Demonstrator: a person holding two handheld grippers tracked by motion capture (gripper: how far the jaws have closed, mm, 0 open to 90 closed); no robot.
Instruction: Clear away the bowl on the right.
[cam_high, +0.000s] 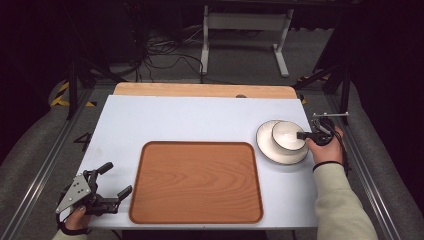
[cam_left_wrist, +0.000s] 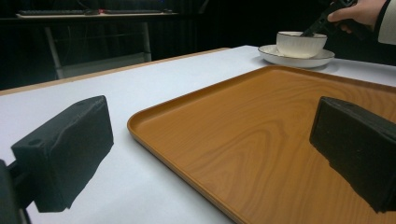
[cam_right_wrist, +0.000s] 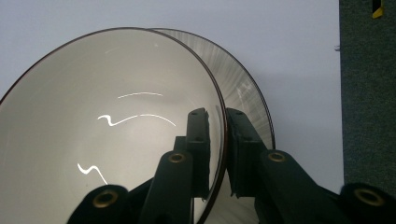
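Observation:
A white bowl (cam_high: 287, 135) with a dark rim sits on a white plate (cam_high: 277, 152) at the table's right side. My right gripper (cam_high: 300, 135) is shut on the bowl's right rim. In the right gripper view one jaw stands inside the bowl (cam_right_wrist: 107, 126) and the other outside over the plate (cam_right_wrist: 243, 88), the rim pinched at my right gripper (cam_right_wrist: 217, 121). A bare wooden tray (cam_high: 196, 182) lies at the front centre. My left gripper (cam_high: 118, 178) rests open at the tray's left edge, nothing between its jaws (cam_left_wrist: 215, 149).
A white sheet covers the table (cam_high: 200, 120), with a wooden strip along the far edge. Metal rails run down both table sides. Beyond the table stand a white frame and loose cables on the floor.

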